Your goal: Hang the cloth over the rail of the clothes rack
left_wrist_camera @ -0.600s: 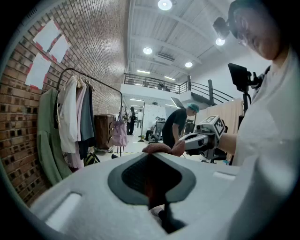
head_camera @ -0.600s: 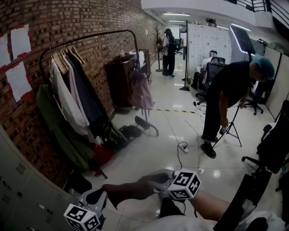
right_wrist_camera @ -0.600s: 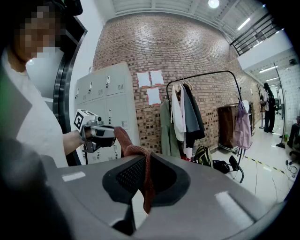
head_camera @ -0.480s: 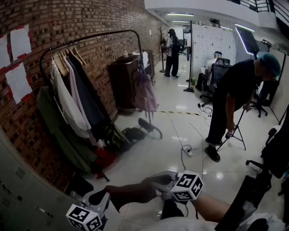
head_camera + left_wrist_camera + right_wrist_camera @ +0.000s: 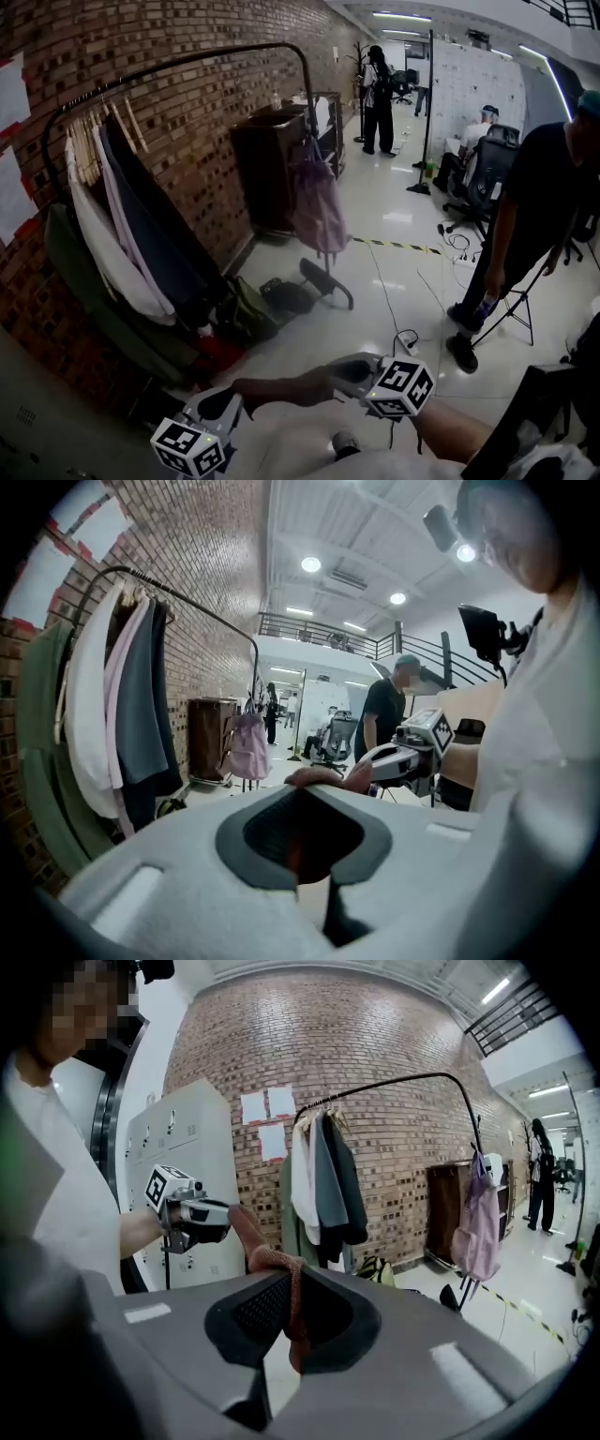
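Head view: a reddish-brown cloth (image 5: 281, 388) stretches in the air between the left gripper (image 5: 228, 405) and the right gripper (image 5: 339, 373), low over the glossy floor (image 5: 394, 281). It hangs apart from the clothes rack (image 5: 187, 64), whose dark rail arches along the brick wall. Coats (image 5: 141, 234) crowd the rail's left end, and a pink bag (image 5: 317, 202) hangs at its right end. A person in black (image 5: 539, 206) bends near a tripod at the right.

Left gripper view: the left gripper (image 5: 305, 808) has its jaws clamped on one end of the cloth (image 5: 328, 777), which bunches above them. The right gripper (image 5: 398, 759) shows just beyond, the rack (image 5: 202, 616) at left.

Right gripper view: the right gripper (image 5: 292, 1288) pinches the other end. The cloth (image 5: 246, 1232) runs twisted towards the left gripper (image 5: 208, 1215), with the rack (image 5: 403, 1080) behind.
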Demonstrator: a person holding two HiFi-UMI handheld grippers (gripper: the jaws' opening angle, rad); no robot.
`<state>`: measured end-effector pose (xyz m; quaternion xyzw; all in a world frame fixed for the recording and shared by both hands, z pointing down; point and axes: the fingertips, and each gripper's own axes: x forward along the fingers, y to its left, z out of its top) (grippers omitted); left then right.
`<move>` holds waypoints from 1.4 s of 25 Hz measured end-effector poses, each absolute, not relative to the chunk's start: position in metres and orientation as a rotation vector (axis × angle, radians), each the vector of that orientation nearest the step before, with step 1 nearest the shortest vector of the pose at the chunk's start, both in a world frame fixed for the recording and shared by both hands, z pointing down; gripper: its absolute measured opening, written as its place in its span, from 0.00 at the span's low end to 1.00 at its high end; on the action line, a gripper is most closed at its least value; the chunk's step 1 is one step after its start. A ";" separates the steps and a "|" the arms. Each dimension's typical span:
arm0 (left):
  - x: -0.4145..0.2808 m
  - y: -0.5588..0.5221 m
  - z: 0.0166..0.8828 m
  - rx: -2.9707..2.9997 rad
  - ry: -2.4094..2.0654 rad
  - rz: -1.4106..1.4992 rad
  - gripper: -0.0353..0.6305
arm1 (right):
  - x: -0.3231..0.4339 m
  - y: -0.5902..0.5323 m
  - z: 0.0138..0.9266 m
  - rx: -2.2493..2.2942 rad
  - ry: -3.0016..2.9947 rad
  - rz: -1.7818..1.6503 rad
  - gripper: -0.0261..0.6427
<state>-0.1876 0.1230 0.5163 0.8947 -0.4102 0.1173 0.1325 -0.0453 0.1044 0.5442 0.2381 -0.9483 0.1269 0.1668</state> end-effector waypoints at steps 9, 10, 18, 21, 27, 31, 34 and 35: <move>-0.114 -0.023 0.496 2.641 -1.212 0.340 0.07 | 0.027 -0.036 0.526 0.667 -2.669 0.232 0.06; -0.109 -0.028 0.495 2.644 -1.216 0.343 0.07 | 0.033 -0.040 0.525 0.670 -2.671 0.224 0.06; -0.095 -0.062 0.478 2.688 -1.255 0.381 0.07 | 0.061 -0.078 0.508 0.715 -2.679 0.145 0.06; -0.094 -0.080 0.463 2.732 -1.268 0.405 0.07 | 0.060 -0.096 0.489 0.709 -2.681 0.062 0.06; -0.108 -0.137 0.414 2.841 -1.334 0.424 0.07 | 0.047 -0.155 0.434 0.756 -2.691 -0.114 0.06; -0.121 -0.192 0.370 2.925 -1.410 0.431 0.07 | 0.033 -0.208 0.388 0.788 -2.721 -0.244 0.06; -0.130 -0.234 0.336 2.984 -1.455 0.425 0.07 | 0.024 -0.249 0.351 0.823 -2.748 -0.329 0.06; -0.135 -0.249 0.325 2.999 -1.472 0.422 0.07 | 0.021 -0.263 0.337 0.836 -2.753 -0.365 0.06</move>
